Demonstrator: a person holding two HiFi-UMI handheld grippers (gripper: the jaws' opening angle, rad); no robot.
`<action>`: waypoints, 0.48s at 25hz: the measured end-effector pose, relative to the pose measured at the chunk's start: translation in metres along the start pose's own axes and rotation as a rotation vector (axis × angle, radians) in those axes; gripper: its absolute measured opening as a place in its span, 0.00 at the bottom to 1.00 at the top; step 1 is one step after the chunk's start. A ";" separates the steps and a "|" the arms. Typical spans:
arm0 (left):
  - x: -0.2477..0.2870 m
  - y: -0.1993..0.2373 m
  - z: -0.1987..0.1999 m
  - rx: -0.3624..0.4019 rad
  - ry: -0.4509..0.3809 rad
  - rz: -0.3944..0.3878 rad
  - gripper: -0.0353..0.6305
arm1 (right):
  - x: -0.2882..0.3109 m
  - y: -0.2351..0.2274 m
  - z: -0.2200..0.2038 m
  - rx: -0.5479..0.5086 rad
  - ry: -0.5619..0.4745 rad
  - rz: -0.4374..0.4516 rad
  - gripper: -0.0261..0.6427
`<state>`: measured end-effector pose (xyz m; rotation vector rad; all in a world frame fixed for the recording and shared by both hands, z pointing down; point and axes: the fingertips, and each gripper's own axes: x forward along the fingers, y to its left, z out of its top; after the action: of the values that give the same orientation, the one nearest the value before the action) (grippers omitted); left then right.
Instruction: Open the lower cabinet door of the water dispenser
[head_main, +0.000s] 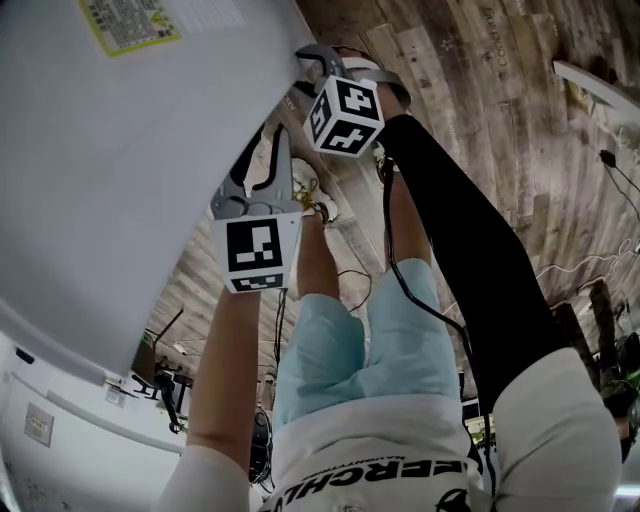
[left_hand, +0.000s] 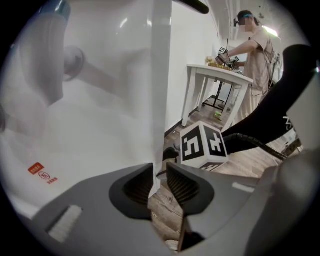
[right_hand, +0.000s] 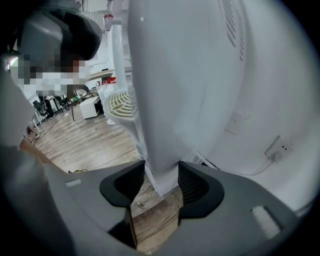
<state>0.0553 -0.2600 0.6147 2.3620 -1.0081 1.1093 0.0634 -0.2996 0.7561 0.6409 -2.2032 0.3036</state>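
My left claw (left_hand: 160, 172) pinches the thin free edge of the white cabinet door (left_hand: 100, 115), one ribbed pad on each face, close to the door's lower corner. My right claw (right_hand: 161, 170) is clamped on the door's edge too, and the panel fills the gap between its pads. Seen from above, both claws sit close together along that edge, the right one just beyond the left. The wooden floor (head_main: 480, 110) lies beneath them. Past my right claw's marker cube (left_hand: 202, 145), another person (left_hand: 255, 45) stands at a white desk (left_hand: 212, 72).
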 end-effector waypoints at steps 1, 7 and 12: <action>0.001 0.000 0.000 0.000 0.001 -0.002 0.18 | 0.000 0.000 0.000 -0.005 0.001 0.000 0.32; 0.005 0.002 0.001 0.004 0.009 -0.011 0.18 | 0.006 0.000 -0.005 -0.010 0.019 0.001 0.32; 0.009 0.002 0.001 0.010 0.016 -0.020 0.18 | 0.011 0.001 -0.011 0.013 0.034 0.012 0.32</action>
<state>0.0581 -0.2662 0.6206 2.3616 -0.9732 1.1265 0.0633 -0.2981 0.7718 0.6251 -2.1750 0.3327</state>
